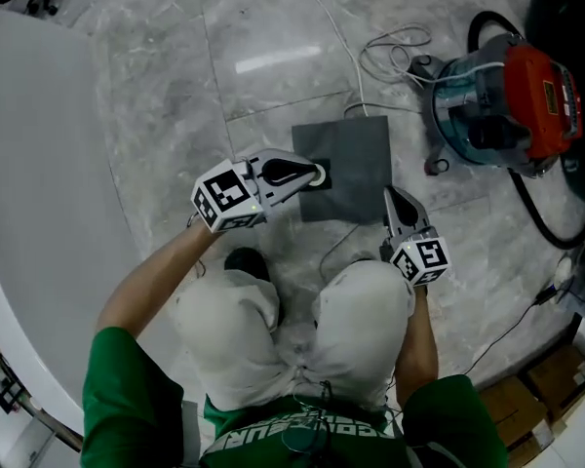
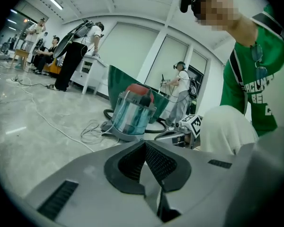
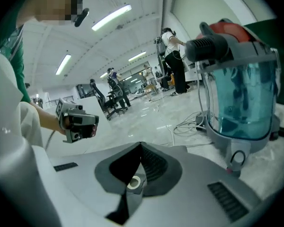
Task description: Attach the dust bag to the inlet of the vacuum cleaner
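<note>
The floor is glossy grey marble-look tile, smooth enough to mirror the lamps; the bag is matt dark grey, paper or cloth, I cannot tell which; the vacuum has a clear teal plastic drum, a glossy red plastic lid and a matt black hose; the left tool and right tool have matt grey plastic shells; their pads are black, rubbery and finely ribbed; the trousers are pale cloth, the shirt green cloth; the boxes are brown cardboard.
</note>
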